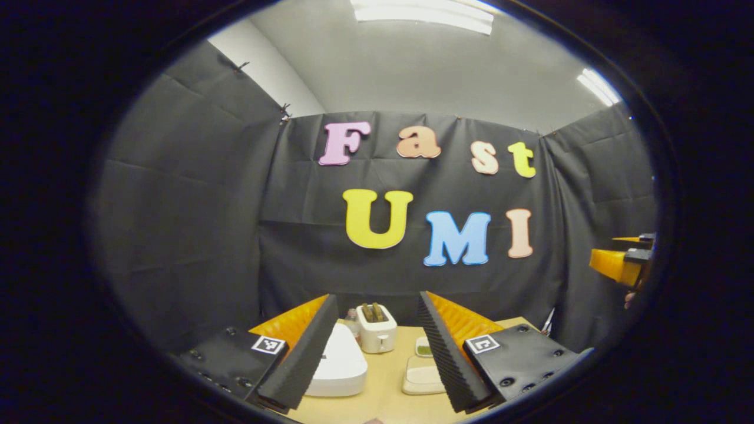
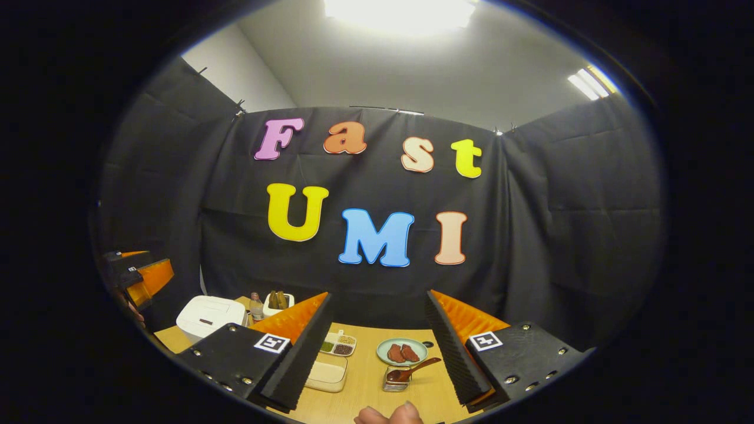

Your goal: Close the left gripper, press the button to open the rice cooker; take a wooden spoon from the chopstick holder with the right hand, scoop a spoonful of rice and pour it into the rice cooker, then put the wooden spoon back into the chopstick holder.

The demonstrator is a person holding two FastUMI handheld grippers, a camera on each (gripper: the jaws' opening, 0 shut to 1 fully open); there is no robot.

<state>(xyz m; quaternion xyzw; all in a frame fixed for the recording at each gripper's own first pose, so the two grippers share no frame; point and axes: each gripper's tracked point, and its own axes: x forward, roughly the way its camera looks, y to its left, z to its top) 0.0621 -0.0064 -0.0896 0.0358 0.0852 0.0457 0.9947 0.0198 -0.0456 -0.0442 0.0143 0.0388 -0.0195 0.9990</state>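
The white rice cooker [image 1: 339, 365] sits with its lid down on the wooden table [image 1: 389, 394], just beyond my left gripper [image 1: 376, 297], which stands open with nothing between its fingers. In the right gripper view the rice cooker [image 2: 209, 315] is at the far left of the table. The wooden spoon [image 2: 415, 370] rests in the small chopstick holder [image 2: 396, 381], ahead of my right gripper [image 2: 378, 294], which is open and holds nothing. A cream container [image 2: 327, 371] and a divided tray of grains [image 2: 339, 344] lie left of the holder.
A white toaster [image 1: 377, 327] and a small bottle [image 1: 352, 321] stand behind the cooker. A green plate with red-brown pieces [image 2: 402, 351] lies behind the holder. Fingertips of a hand [image 2: 389, 415] show at the table's near edge. Each gripper appears at the edge of the other's view.
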